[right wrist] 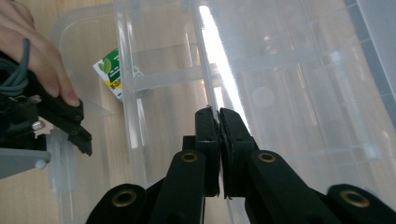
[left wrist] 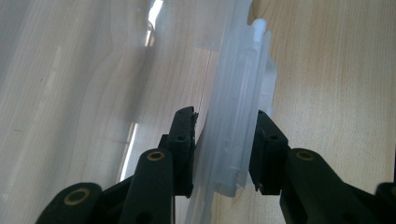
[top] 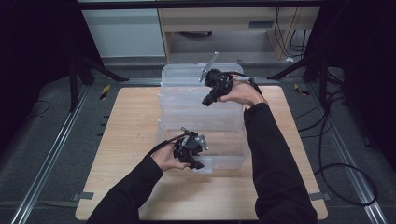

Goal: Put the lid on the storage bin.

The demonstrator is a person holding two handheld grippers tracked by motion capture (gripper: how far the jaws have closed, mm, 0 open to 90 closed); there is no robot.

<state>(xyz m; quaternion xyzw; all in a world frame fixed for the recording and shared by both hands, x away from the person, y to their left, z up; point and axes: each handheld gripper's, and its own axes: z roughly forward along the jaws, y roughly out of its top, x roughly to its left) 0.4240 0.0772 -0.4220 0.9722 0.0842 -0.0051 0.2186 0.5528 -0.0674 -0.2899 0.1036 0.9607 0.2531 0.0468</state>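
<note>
A clear bin (top: 201, 135) sits on the counter (top: 130, 140), running from near the far edge toward the near edge, about midway between the left and right edges. A second clear piece (top: 201, 73) lies behind it at the far edge, touching it. The left tongs (top: 198, 164) sit at the bin's near rim, one jaw on each side of its latch tab (left wrist: 240, 130). The right tongs (top: 208, 101) hang over the bin's far half. A paper label (right wrist: 113, 73) lies inside the bin near its near end.
</note>
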